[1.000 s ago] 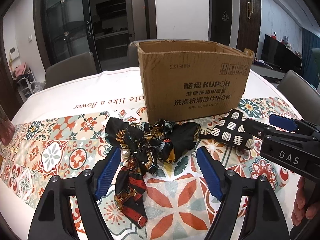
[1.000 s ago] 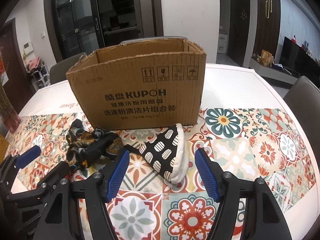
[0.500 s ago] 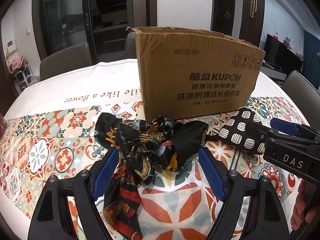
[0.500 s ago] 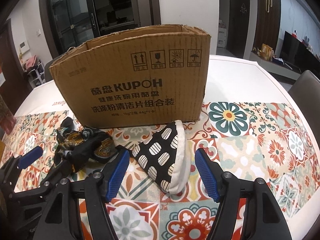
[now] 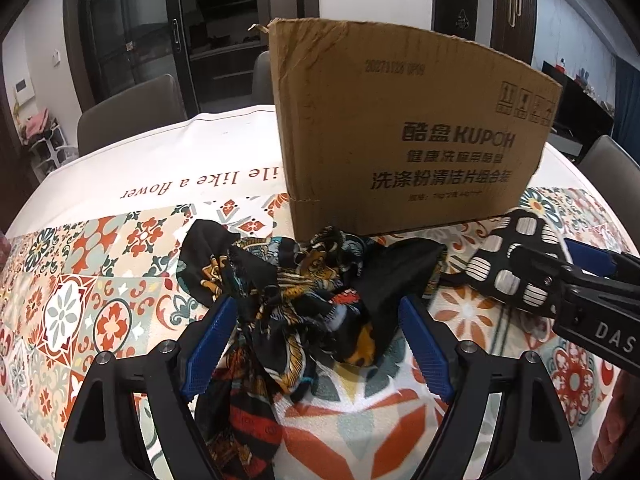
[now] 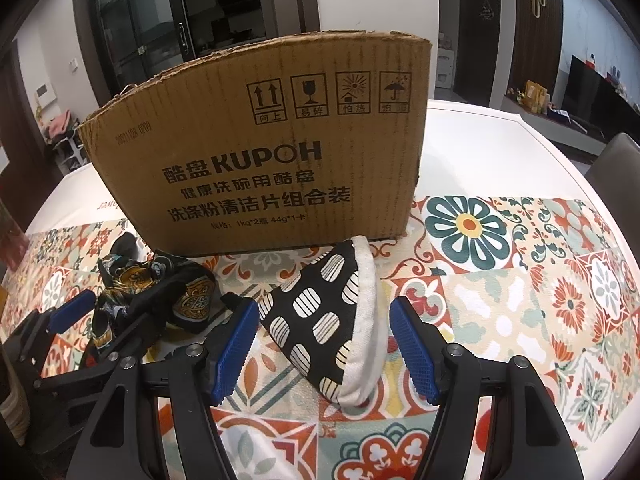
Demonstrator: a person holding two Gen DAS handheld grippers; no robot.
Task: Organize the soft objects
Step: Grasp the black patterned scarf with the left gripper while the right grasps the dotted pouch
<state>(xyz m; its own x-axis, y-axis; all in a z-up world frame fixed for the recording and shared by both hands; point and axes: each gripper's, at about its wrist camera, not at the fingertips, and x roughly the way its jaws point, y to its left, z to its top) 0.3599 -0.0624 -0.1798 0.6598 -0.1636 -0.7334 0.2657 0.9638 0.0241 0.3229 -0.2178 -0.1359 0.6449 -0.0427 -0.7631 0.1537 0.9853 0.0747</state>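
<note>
1. Nearest me on the left wrist view, my left gripper (image 5: 316, 340) has its blue pads (image 5: 210, 344) spread wide, one on each side of the dark patterned scarf (image 5: 304, 304). The bunched cloth fills most of the gap, and I cannot tell whether the left pad touches it; the right pad sits just beside its black fold.
2. A tail of that scarf runs down toward six o'clock, under the left finger.
3. On the right wrist view, my right gripper (image 6: 320, 344) is also spread, its pads standing apart from the black-and-white padded mitt (image 6: 332, 320) that lies between them. The mitt's white rim faces three o'clock and its narrow end points to about ten o'clock.
4. Seen from the left camera, the right gripper comes in at three o'clock, lying over the mitt (image 5: 508, 264). Seen from the right camera, the left gripper (image 6: 72, 312) shows at nine o'clock beside the scarf (image 6: 160, 292).
5. Both soft things rest on the tiled-pattern tablecloth (image 6: 520, 280), scarf to the left of the mitt, near each other.
6. Just beyond them at twelve o'clock stands the cardboard box (image 6: 272, 168), upright; the mitt's far tip and the scarf's far edge lie close against its base.
7. Farther off are grey chairs (image 5: 128, 112) and dark glass doors (image 5: 132, 28).
</note>
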